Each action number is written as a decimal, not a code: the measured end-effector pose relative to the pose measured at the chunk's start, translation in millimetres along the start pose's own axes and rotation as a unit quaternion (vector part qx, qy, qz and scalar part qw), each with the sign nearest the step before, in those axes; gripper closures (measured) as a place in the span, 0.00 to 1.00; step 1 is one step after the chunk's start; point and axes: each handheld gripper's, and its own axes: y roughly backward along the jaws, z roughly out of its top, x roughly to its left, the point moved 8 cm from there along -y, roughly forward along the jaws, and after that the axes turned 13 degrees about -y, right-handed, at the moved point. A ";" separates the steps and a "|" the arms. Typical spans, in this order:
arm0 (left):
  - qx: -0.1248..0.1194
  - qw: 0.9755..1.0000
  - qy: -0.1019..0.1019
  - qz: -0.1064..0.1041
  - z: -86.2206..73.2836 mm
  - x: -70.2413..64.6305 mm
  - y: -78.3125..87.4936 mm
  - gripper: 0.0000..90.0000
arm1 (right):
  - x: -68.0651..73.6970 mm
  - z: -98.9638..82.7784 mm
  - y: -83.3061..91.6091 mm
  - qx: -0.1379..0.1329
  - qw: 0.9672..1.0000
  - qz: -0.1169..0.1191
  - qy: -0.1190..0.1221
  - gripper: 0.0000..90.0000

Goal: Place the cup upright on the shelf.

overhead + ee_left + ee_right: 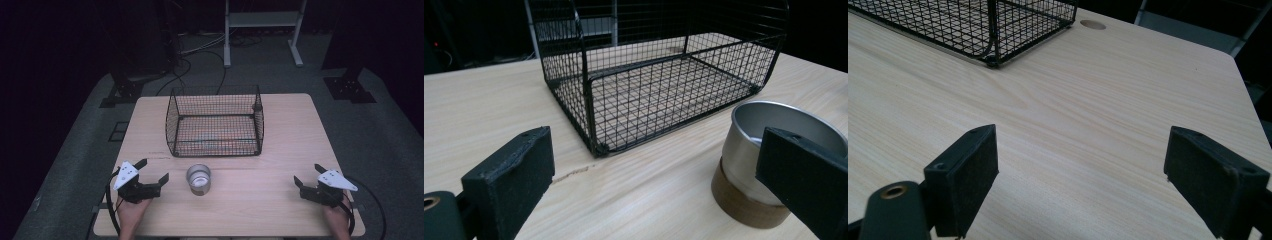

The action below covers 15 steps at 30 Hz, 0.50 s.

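Table (280,150): light wood grain, rectangular, bare apart from two items. Round hole (1093,24) in the top near the far right corner, seen in the right gripper view. Faint dark scratch (571,174) on the wood just in front of the basket's near left corner. Floor (380,145) is grey carpet; room beyond is dark. White frame stand (262,22) behind the table, cables (200,55) trailing over the floor, black stand feet (350,87) on either side.

Wire basket (215,122): black mesh, centre of table, toward the far side, nothing in it.

Metal cup (199,179): upright, open top, brown band round its base, just in front of the basket's near edge and apart from it. Near the left tool.

Left tool (152,175): jaws wide apart, holding nothing, just left of the cup, not touching it.

Right tool (307,175): jaws wide apart, holding nothing, over bare wood near the right edge, well apart from the cup.

Hidden/unclear: the left tool's right jaw covers part of the cup in the left gripper view. Cup's inside too dim to read. Room detail lost in the dark. Forearms cut off at the bottom of the high view.
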 end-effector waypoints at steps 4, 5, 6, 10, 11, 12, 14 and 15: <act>-0.001 1.000 -0.004 -0.013 5.4 -3.4 -0.8 0.02 | 0.1 -0.1 -0.3 0.002 1.000 0.001 0.001 0.15; -0.001 1.000 -0.003 -0.023 8.4 -5.6 -1.4 0.02 | 0.2 0.1 -0.7 0.002 1.000 0.002 0.004 0.15; -0.001 1.000 -0.003 -0.023 8.4 -5.6 -1.4 0.02 | 0.2 0.1 -0.7 0.002 1.000 0.002 0.004 0.15; -0.002 0.999 -0.008 -0.040 15.5 -11.1 -1.5 0.02 | 1.3 -0.4 -0.8 0.004 1.000 0.002 0.004 0.15; -0.003 0.999 -0.013 -0.042 17.4 -12.7 -1.3 0.02 | 1.3 -0.4 -0.9 0.004 1.000 0.002 0.005 0.15; -0.005 0.999 -0.015 -0.043 19.5 -14.3 -1.3 0.02 | 1.3 -0.4 -0.9 0.004 1.000 0.002 0.005 0.15; -0.007 0.999 -0.020 -0.048 23.5 -17.2 -1.0 0.02 | 1.3 -0.4 -0.9 0.004 1.000 0.002 0.004 0.15; -0.010 0.998 -0.021 -0.051 25.5 -18.6 -1.3 0.02 | 1.4 -0.5 -0.9 0.005 1.000 0.003 0.005 0.15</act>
